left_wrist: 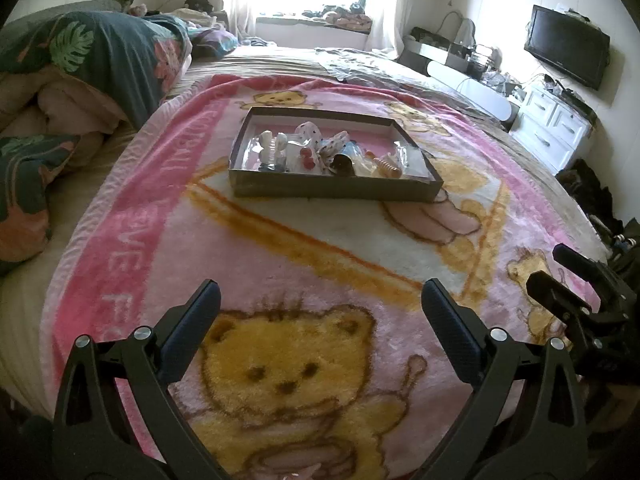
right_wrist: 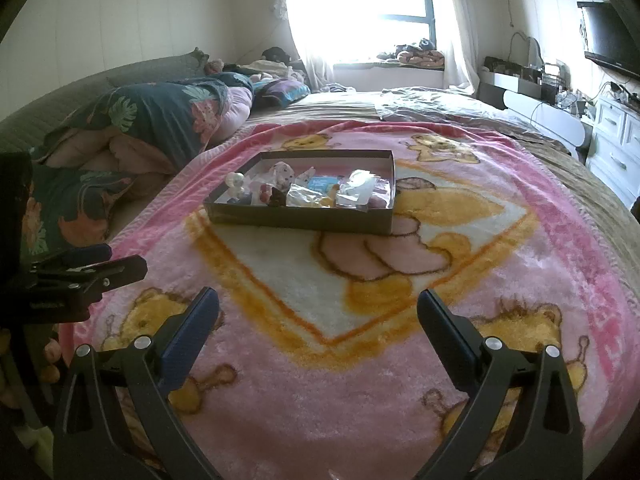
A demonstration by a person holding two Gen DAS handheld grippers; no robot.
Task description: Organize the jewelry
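A shallow dark cardboard box sits on a pink bear-print blanket on the bed. It holds several small jewelry pieces and clear bags: pearl-like beads, red beads, an orange spiral piece. The box also shows in the right wrist view, with the beads at its left. My left gripper is open and empty, well short of the box. My right gripper is open and empty, also short of it. Each gripper appears at the edge of the other's view.
A rumpled leaf-print duvet and pillows lie on the left of the bed. A grey sheet lies beyond the blanket. A white dresser and a wall TV stand at the right. A window is at the far end.
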